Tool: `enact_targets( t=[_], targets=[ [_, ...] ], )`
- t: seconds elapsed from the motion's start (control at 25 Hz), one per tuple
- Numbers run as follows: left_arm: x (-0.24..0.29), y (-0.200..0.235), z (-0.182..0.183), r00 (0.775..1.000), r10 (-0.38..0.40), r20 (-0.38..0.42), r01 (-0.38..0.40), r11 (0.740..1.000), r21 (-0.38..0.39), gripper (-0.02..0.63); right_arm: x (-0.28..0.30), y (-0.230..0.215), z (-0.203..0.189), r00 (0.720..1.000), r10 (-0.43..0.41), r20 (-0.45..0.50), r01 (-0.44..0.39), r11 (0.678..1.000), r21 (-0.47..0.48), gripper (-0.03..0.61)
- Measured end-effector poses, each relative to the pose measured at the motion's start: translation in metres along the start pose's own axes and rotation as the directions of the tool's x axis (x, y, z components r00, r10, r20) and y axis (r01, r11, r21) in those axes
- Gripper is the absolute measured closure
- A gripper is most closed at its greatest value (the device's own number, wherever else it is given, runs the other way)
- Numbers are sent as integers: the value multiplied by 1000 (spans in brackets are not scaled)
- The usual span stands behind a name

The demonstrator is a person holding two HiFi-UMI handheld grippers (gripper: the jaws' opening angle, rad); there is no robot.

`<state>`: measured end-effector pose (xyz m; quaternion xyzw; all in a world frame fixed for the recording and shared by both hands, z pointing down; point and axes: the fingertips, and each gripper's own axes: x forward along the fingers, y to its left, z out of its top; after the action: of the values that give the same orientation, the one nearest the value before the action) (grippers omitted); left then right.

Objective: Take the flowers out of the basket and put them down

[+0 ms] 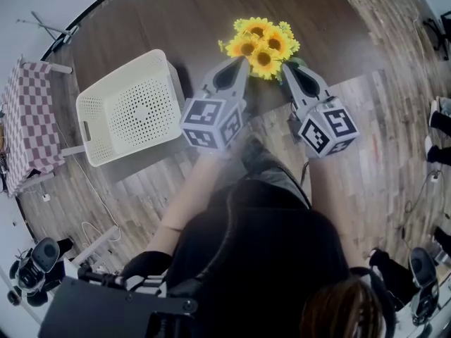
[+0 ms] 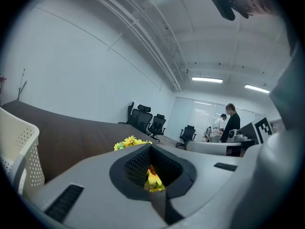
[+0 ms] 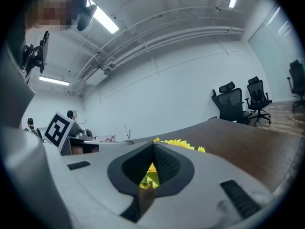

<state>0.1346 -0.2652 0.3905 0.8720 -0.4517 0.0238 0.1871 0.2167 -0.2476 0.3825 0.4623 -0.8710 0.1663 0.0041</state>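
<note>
Yellow flowers point(image 1: 262, 44) stand upright, blooms facing up (stems hidden), above the dark worktop point(image 1: 176, 20), right of the white basket point(image 1: 91, 129). The left gripper point(image 1: 242, 65) and right gripper point(image 1: 287, 70) jaws are pressed together, pinching the bunch's base.

Shows a wood-plank floor point(image 1: 394, 139), pale close by and dark brown point(image 1: 162, 20) further out. Has plain white walls point(image 2: 71, 70) and a white ceiling point(image 2: 205, 37), with long strip lights point(image 2: 207, 80) lit and pipes point(image 3: 181, 32) running along it. Holds a group of black office chairs point(image 2: 143, 118) by the far wall, beside a bright glass partition point(image 2: 190, 116). Includes a small table under a red-and-white checked cloth point(image 1: 28, 118) at one side, with thin white cables point(image 1: 91, 227) on the floor nearby.
</note>
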Motion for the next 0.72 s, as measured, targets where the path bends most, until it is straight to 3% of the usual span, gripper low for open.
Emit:
enact_targets(
  t=[0.24,0.72],
  targets=[
    [-20,-7,-7,1000,-23,-18,23,1000,-2,614,-12,21,-7,999,2,40,-5,997,77,577],
    [-40,-17,-14,996,-73,-42,73,997,4,614,-21,50,-19,1000,2,30,-4,997,74,577]
  ],
)
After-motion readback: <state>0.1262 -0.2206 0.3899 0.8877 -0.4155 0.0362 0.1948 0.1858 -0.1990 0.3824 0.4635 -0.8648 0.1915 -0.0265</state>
